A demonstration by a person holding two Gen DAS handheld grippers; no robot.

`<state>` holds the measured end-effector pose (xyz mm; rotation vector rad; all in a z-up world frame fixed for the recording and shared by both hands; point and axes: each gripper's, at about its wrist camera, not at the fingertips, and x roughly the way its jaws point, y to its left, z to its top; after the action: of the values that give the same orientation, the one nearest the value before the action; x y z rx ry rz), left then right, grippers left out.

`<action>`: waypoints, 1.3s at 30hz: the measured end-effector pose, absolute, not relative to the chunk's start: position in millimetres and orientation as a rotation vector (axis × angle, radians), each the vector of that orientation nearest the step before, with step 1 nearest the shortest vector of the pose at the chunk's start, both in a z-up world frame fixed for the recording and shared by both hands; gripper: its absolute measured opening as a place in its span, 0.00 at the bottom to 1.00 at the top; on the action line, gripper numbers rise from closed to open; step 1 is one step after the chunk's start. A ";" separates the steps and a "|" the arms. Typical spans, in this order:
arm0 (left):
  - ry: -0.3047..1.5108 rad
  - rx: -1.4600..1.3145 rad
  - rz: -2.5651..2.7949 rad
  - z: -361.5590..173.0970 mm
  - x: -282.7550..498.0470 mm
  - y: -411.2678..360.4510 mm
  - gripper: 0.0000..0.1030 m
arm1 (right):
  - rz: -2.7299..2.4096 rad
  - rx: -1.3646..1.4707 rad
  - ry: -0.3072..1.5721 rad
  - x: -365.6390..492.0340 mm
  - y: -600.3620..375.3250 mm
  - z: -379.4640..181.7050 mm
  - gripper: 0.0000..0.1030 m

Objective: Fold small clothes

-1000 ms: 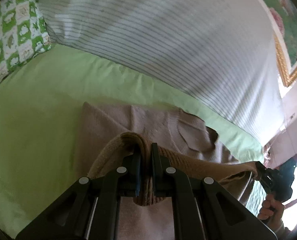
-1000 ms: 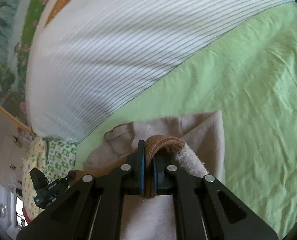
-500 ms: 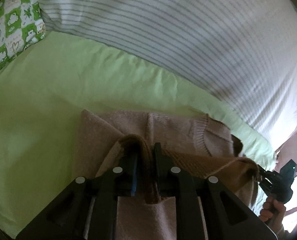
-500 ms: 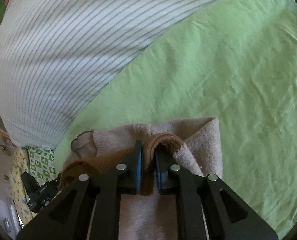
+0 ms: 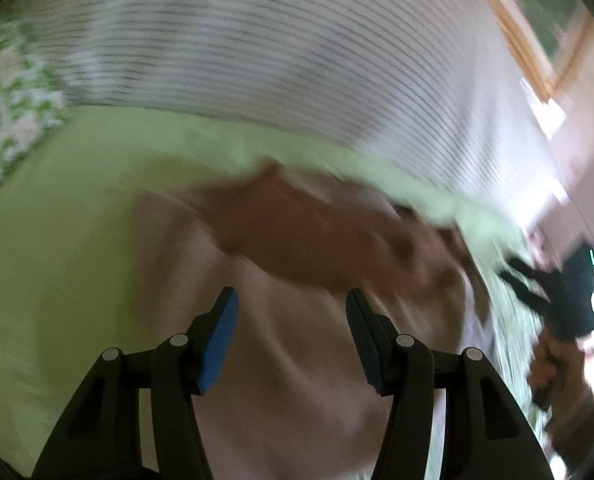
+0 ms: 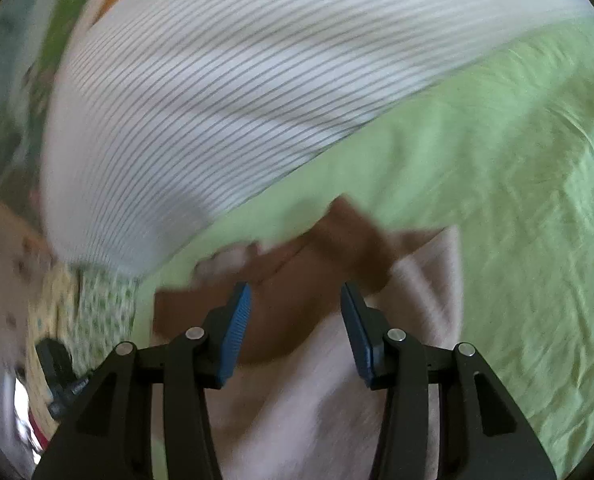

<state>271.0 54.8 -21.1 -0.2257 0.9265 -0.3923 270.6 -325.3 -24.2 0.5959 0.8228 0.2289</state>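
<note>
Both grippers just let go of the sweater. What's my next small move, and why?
Probably draw both grippers back clear. The left gripper and right gripper are opening with nothing pinched, and the beige sweater lies folded over on the green sheet, so a further fold can be judged.

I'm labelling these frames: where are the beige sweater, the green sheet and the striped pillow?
beige sweater [image 6: 317,412]: right wrist view, pale body fabric between the fingers.
green sheet [image 6: 517,220]: right wrist view, bare wrinkled area.
striped pillow [image 5: 277,72]: left wrist view, striped middle.
</note>
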 end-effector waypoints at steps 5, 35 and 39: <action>0.973 -0.050 -0.589 -35.4 240.9 -8.5 0.55 | 0.442 0.368 0.884 249.6 -253.5 -30.2 0.47; 0.916 -0.128 -0.143 -59.6 346.1 64.0 0.33 | 0.075 0.439 0.854 338.2 -308.6 -62.3 0.23; 0.895 -0.145 -0.301 -45.7 301.2 36.8 0.46 | 0.210 0.394 0.845 298.4 -293.9 -42.7 0.26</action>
<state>301.2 36.8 -45.7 -0.1448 0.8946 -0.3007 298.4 -293.9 -42.7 0.3936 0.8445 0.2100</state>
